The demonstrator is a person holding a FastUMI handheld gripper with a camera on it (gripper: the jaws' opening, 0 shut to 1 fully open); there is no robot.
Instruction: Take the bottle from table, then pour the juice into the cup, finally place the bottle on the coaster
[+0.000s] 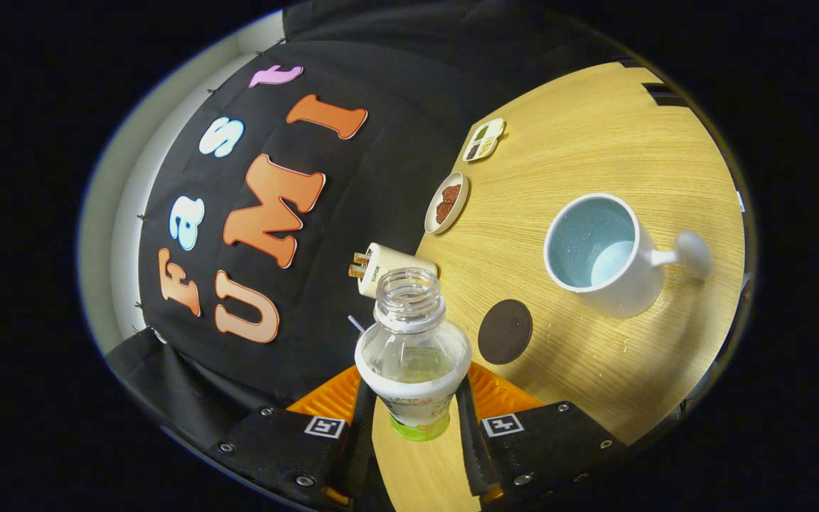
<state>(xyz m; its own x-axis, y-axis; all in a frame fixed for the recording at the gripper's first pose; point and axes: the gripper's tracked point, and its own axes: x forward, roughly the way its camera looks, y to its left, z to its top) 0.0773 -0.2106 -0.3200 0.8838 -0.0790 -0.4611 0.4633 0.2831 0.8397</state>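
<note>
Claw [413, 419] clamped on the uncapped juice bottle [413, 355], both fingers pressing – bottle raised over the worktop [594, 142] (view tilted); mug [598, 252] at 2 o'clock, coaster [505, 331] nearer – 1 o'clock.

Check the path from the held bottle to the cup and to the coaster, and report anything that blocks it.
Nothing visible blocks either path. The gripper is shut on the bottle. The coaster lies just beyond the fingers on bare table, with the cup farther beyond it. Both plates stand off to the side.
</note>
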